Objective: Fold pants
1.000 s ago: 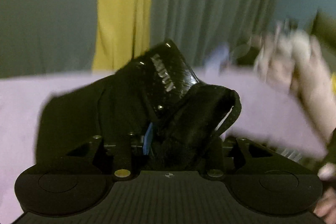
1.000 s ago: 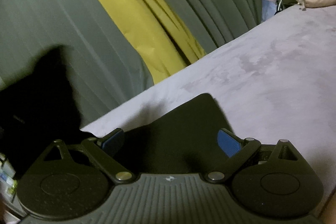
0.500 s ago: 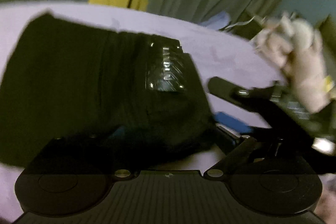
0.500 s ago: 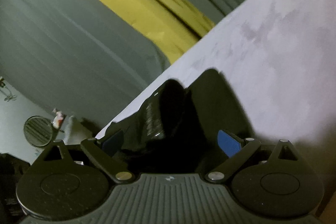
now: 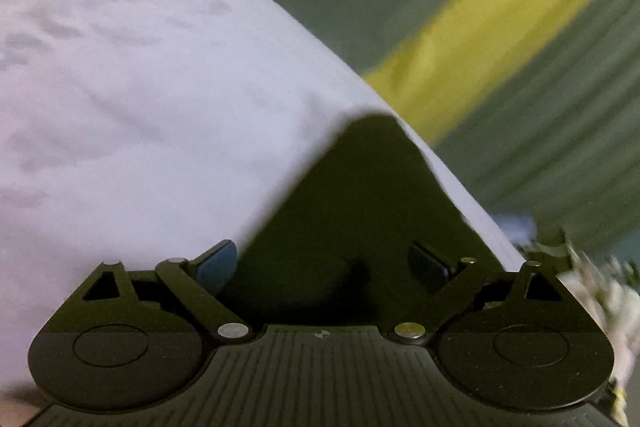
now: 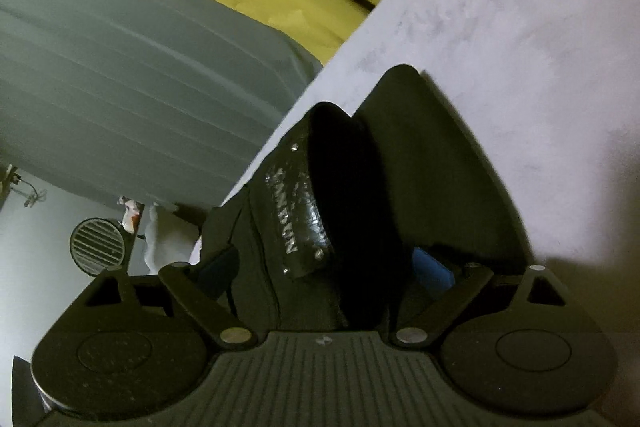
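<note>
1. Low in the centre of the left wrist view, my left gripper [image 5: 322,263] has its fingers spread wide apart, with the blue pad [image 5: 216,261] of one finger at lower left and a darker pad at lower right.
2. Between those fingers lies a flat corner of the black pants [image 5: 360,211], rising to a rounded point at mid-frame; neither pad visibly presses on the cloth.
3. The pants rest on a pale lilac bed sheet [image 5: 132,79] that fills the left half of that view, while grey curtains [image 5: 552,155] with a yellow curtain [image 5: 480,39] cross the upper right.
4. Low in the centre of the right wrist view, my right gripper [image 6: 326,267] also stands wide apart, and a bunched fold of the pants [image 6: 400,187] sits in the gap between the fingers.
5. A glossy black label with pale lettering [image 6: 298,215] shows on that fold, left of centre.
6. The same sheet [image 6: 520,27] fills the upper right there, and a round slatted fan [image 6: 96,245] stands at the left edge.
</note>
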Action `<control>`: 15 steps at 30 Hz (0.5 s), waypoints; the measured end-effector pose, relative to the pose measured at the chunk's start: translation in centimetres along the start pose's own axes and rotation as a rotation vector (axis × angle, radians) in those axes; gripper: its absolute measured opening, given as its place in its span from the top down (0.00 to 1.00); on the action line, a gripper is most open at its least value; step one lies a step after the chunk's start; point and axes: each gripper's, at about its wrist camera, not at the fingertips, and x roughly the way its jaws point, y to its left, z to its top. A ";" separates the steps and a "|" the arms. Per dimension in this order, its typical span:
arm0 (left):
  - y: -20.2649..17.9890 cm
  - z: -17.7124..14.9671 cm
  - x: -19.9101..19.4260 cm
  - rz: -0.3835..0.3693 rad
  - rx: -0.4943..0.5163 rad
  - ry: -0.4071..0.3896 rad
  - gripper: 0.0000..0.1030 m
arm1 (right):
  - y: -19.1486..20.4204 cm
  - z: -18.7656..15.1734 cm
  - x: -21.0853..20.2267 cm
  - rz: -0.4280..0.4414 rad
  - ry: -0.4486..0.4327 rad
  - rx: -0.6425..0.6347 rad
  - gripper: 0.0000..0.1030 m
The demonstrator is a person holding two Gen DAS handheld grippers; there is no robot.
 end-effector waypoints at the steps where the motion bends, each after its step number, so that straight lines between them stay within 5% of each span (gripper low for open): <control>1: 0.8 0.2 0.3 0.018 -0.035 -0.019 0.07 | -0.1 0.3 0.4 -0.012 0.017 0.004 0.11; 5: 3.7 0.4 2.5 -0.012 -0.209 0.035 0.07 | 0.0 1.4 1.7 -0.026 0.084 0.012 0.24; 8: 4.5 0.6 3.8 -0.004 -0.289 0.058 0.07 | -0.2 1.8 2.6 0.044 0.143 0.045 0.59; 13: 4.7 0.9 4.7 -0.012 -0.259 0.074 0.06 | -1.7 2.0 4.1 0.115 0.178 0.144 0.50; 15: 4.2 0.8 5.2 -0.013 -0.232 0.078 0.06 | -1.5 1.8 4.7 0.137 0.178 0.145 0.37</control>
